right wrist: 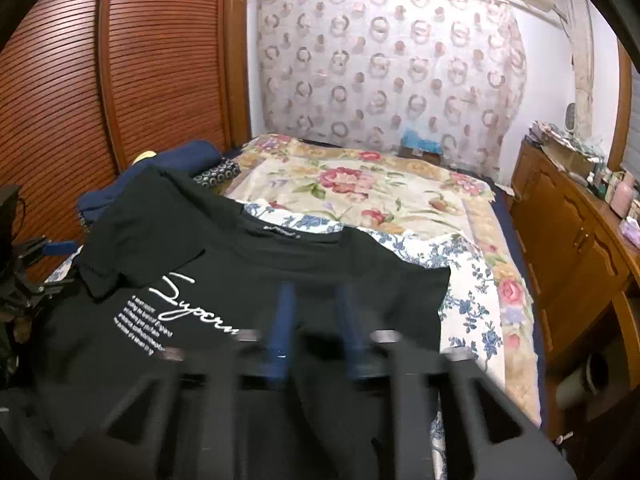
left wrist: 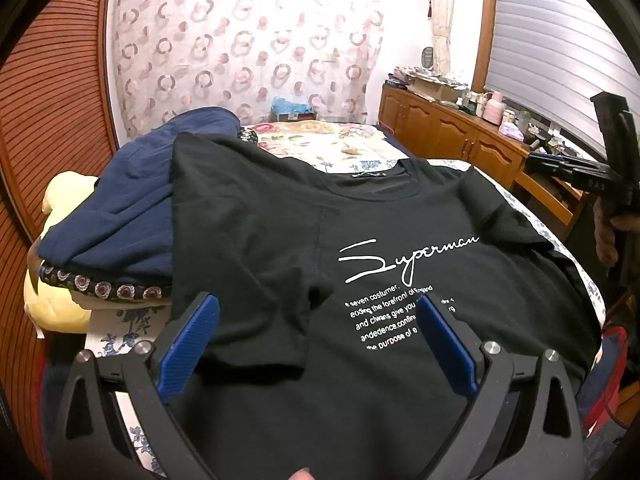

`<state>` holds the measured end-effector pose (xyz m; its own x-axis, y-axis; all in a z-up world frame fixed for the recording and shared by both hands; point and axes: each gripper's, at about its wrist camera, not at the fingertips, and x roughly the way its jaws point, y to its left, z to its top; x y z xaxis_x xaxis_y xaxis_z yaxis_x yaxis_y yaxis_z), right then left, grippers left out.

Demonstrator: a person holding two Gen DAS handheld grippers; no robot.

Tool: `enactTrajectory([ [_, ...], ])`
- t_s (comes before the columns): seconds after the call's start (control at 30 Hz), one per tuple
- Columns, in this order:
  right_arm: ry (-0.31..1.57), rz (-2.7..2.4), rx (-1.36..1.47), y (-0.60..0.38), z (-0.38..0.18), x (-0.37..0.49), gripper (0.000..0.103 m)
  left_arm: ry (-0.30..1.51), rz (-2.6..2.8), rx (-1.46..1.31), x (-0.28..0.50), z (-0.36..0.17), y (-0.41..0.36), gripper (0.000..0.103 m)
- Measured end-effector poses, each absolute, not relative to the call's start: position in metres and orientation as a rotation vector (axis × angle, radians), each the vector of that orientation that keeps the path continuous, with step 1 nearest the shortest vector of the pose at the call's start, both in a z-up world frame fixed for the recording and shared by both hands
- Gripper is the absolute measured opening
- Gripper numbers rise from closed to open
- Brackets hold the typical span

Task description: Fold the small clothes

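A black T-shirt (left wrist: 380, 232) with white "Superman" print lies face up on the bed, collar at the far side. Its left sleeve (left wrist: 256, 280) is folded inward over the chest. My left gripper (left wrist: 318, 312) is open, its blue pads either side of that sleeve's end, holding nothing. The shirt also shows in the right wrist view (right wrist: 280, 264). My right gripper (right wrist: 316, 312) hovers above the shirt's right shoulder, blurred by motion, its blue fingers (right wrist: 285, 320) a narrow gap apart with no cloth between them. It also shows at the far right of the left view (left wrist: 616, 184).
The bed has a floral cover (right wrist: 360, 188). A pile of navy clothes (left wrist: 132, 208) on a yellow pillow (left wrist: 60, 304) lies left of the shirt. A wooden louvred wardrobe (right wrist: 120, 80) stands on the left, a cluttered wooden sideboard (right wrist: 576, 232) on the right.
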<state>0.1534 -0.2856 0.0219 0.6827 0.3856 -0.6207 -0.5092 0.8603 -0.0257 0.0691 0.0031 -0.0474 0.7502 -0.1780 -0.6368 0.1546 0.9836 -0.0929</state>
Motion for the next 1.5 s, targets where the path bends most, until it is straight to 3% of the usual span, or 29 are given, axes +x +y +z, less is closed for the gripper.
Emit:
enactTrajectory([
  [0.7, 0.866, 0.448, -0.285, -0.301, -0.067, 0.123, 0.041, 0.709, -0.178, -0.052, 0.067, -0.053, 0.007, 0.099],
  [0.77, 0.868, 0.429, -0.309, -0.301, -0.071, 0.124, 0.022, 0.713, -0.177, -0.051, 0.068, -0.054, 0.007, 0.099],
  [0.83, 0.864, 0.429, -0.319, -0.303, -0.071, 0.125, 0.011, 0.715, -0.177, -0.052, 0.068, -0.054, 0.007, 0.1],
  [1.07, 0.831, 0.523, -0.257, -0.303, -0.048, 0.113, 0.005, 0.717, -0.18, -0.051, 0.07, -0.054, 0.005, 0.099],
  [1.2, 0.843, 0.583, -0.228, -0.293, -0.04, 0.106, 0.011, 0.716, -0.18, -0.05, 0.069, -0.054, 0.005, 0.099],
  [1.27, 0.84, 0.575, -0.255, -0.287, -0.04, 0.106, 0.036, 0.714, -0.179, -0.049, 0.069, -0.053, 0.005, 0.099],
  [1.3, 0.837, 0.568, -0.263, -0.285, -0.04, 0.107, 0.04, 0.713, -0.179, -0.049, 0.069, -0.053, 0.006, 0.099],
  [1.5, 0.814, 0.564, -0.231, -0.282, -0.034, 0.124, 0.041, 0.699, -0.166, -0.051, 0.067, -0.05, 0.012, 0.099],
])
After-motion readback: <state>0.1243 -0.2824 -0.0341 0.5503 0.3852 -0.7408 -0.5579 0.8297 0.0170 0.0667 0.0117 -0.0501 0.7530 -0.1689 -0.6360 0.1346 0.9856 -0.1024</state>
